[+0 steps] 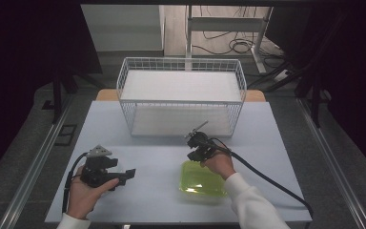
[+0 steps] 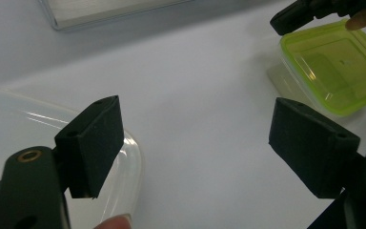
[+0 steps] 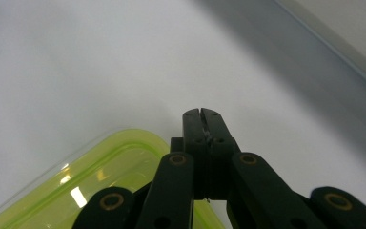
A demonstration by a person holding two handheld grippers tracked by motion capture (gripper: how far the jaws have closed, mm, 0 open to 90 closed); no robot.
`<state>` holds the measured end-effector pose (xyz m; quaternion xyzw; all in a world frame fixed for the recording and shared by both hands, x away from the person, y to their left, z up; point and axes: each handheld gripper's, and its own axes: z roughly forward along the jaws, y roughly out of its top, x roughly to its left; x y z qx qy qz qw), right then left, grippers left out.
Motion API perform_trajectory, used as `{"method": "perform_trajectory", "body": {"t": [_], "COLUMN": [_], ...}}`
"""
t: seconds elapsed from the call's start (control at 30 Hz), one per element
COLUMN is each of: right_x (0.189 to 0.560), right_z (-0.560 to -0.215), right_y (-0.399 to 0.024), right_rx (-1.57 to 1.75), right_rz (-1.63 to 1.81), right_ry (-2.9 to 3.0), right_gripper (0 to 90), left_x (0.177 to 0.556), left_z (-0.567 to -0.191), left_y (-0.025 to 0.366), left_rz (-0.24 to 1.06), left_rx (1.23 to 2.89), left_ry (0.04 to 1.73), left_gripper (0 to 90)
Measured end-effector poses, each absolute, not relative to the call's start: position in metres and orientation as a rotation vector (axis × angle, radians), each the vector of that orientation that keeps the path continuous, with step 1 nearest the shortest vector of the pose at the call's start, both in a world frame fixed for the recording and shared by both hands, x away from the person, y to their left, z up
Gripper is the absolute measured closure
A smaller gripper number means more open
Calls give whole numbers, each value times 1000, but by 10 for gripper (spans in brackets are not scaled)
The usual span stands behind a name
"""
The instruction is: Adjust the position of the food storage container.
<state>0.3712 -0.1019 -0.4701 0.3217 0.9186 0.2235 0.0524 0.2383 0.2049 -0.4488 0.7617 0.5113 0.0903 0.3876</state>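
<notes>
Item: green lidded container (image 1: 203, 179), translucent, flat lid on. It lies on the pale table (image 1: 157, 157) at your right, near the front edge and well short of the basket. Nothing grips it.

Item: right gripper (image 1: 196, 144). Its jaws are pressed together with nothing between them, as the right gripper view shows (image 3: 202, 114). The closed tips sit just past the container's far edge, over bare table. Your hand rests partly above the lid.

Item: left gripper (image 1: 124, 175). Jaws stand wide apart, empty. It sits at the front left of the table, well apart from the container. In the left gripper view a clear plastic piece (image 2: 124, 157) lies under the near jaw; what it is cannot be told.

Item: white wire basket (image 1: 181, 95), at the back of the table, on its base. No item can be made out inside it.

Status: judged early. If the work is stowing the container in the basket, nothing is lifted or moved in yet.

Outstanding, as a judgement: you open the right jaws, take the container by an edge, carry it back, set it into the basket and release.
</notes>
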Motion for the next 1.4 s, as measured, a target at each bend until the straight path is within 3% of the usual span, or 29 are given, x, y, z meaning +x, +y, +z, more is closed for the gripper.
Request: {"method": "perform_trajectory", "body": {"t": [0.17, 0.37, 0.47, 0.67, 0.93, 1.4], "right_x": [368, 349, 331, 306, 296, 302], "right_z": [-457, -435, -435, -450, -475, -479], "right_y": [-114, -162, -200, -237, -239, -213], "right_rx": [987, 1039, 1097, 1188, 1194, 1129], "right_rz": [706, 752, 754, 708, 677, 687], "right_ry": [2742, 2643, 2587, 2564, 2621, 2658], "right_gripper": [891, 891, 891, 890, 890, 891], "left_x": [237, 236, 236, 236, 237, 241], "left_z": [-449, -449, -448, -444, -447, -455], "left_y": [205, 200, 194, 185, 171, 163], "left_rz": [227, 208, 192, 170, 133, 104], "left_rx": [1934, 1932, 1949, 1952, 1964, 1984], "left_ry": [1300, 1293, 1273, 1248, 1249, 1257], "left_gripper": [191, 192, 193, 195, 195, 195]}}
